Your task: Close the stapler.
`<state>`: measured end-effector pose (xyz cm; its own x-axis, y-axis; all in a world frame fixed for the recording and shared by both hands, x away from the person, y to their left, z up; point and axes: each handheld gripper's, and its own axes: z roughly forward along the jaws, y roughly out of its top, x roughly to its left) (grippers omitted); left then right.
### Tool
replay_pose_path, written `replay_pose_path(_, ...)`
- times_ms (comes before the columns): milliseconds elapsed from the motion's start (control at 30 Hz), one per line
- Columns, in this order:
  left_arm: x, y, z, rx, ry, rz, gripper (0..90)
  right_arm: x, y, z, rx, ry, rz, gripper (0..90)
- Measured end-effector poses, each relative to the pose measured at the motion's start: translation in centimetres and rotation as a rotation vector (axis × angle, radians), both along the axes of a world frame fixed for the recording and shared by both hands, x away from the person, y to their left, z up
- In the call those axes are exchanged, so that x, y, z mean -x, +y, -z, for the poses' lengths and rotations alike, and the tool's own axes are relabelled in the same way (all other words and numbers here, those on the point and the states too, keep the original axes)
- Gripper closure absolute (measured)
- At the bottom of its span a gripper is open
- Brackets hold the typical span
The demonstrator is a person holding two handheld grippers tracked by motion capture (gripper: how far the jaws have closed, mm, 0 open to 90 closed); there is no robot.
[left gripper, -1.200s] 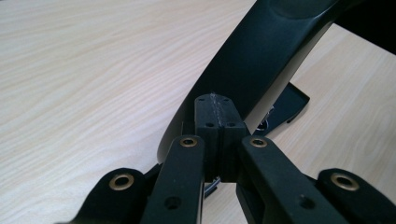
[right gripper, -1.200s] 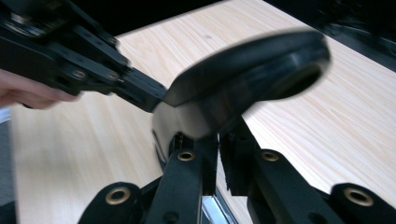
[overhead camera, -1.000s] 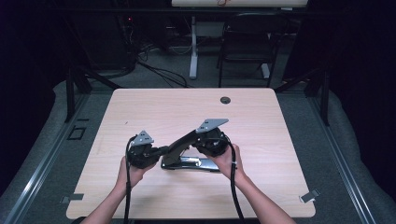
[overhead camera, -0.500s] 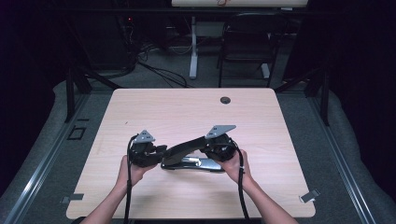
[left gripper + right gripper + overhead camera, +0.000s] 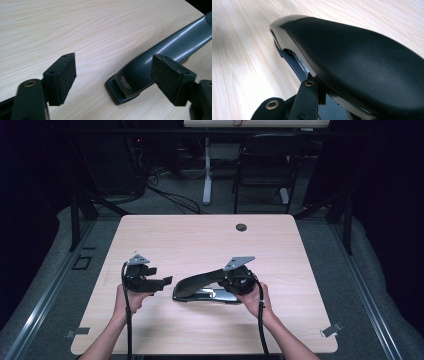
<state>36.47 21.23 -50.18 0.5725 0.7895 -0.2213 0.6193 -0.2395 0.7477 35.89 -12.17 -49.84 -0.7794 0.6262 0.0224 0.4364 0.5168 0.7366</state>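
A long black stapler [image 5: 200, 281] lies on the wooden table [image 5: 200, 240], its top arm tilted up toward the right. My right gripper [image 5: 236, 281] is shut on the stapler's rear end; in the right gripper view the glossy stapler body [image 5: 352, 60] sits between the jaws, and one finger [image 5: 308, 100] shows on its left. My left gripper [image 5: 165, 281] is open a short way left of the stapler's front tip. In the left gripper view its two pads [image 5: 62, 72] stand wide apart, with the stapler's front end [image 5: 127, 85] on the table beyond them.
A small round grommet hole [image 5: 241, 227] sits near the table's far edge. Bare wood surrounds the stapler on all sides. Behind the table stand a chair [image 5: 265, 165] and a desk leg [image 5: 207, 170] on a dark floor with cables.
My left gripper has drawn back to the left, away from the stapler's front tip. The right gripper has shifted slightly right, still on the stapler's rear.
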Motion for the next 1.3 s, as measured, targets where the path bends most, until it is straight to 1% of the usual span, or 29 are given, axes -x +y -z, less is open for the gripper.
replay_pose_path(100,-0.2,0.7,0.1,-0.001,0.006,-0.013,17.3,0.0,-0.2,0.1,0.006,0.005,-0.004,83.9)
replay_pose_path(200,-0.2,0.9,0.2,-0.004,0.006,-0.027,16.3,0.0,-0.3,0.1,0.007,0.009,-0.003,84.0)
replay_pose_path(433,-0.2,0.9,0.2,-0.01,0.006,-0.026,15.9,0.0,-0.6,0.2,0.009,0.023,0.006,83.9)
replay_pose_path(500,-0.2,1.0,0.2,-0.003,0.006,-0.026,15.2,0.0,-0.7,0.3,0.012,0.029,0.01,83.7)
replay_pose_path(667,-0.2,1.1,0.2,-0.006,0.007,-0.022,14.5,0.0,-1.0,0.5,0.012,0.036,0.013,83.6)
replay_pose_path(767,-0.2,1.1,0.2,0.0,0.005,-0.022,14.2,0.0,-1.1,0.7,0.011,0.043,0.025,83.5)
replay_pose_path(933,-0.2,1.0,0.2,0.002,0.006,-0.016,13.3,0.1,-1.7,1.1,0.037,0.06,0.035,83.5)
replay_pose_path(1000,-0.2,1.1,0.2,-0.002,0.008,-0.017,13.3,0.0,-1.9,1.3,0.046,0.08,0.044,83.4)
replay_pose_path(1033,-0.2,1.1,0.2,-0.002,0.011,-0.017,13.3,0.0,-2.0,1.4,0.05,0.077,0.039,83.4)
replay_pose_path(1167,-0.2,1.2,0.2,0.002,0.013,-0.016,13.3,0.0,-2.4,1.7,0.082,0.086,0.048,83.7)
replay_pose_path(1200,-0.2,1.2,0.2,0.002,0.014,-0.016,13.3,0.0,-2.5,1.8,0.082,0.086,0.047,83.7)
replay_pose_path(1233,-0.2,1.2,0.2,0.002,0.015,-0.015,13.3,0.0,-2.6,1.9,0.095,0.097,0.048,83.7)
replay_pose_path(1300,-0.2,1.2,0.2,0.0,0.015,-0.014,13.2,0.0,-2.9,2.0,0.11,0.099,0.056,83.7)
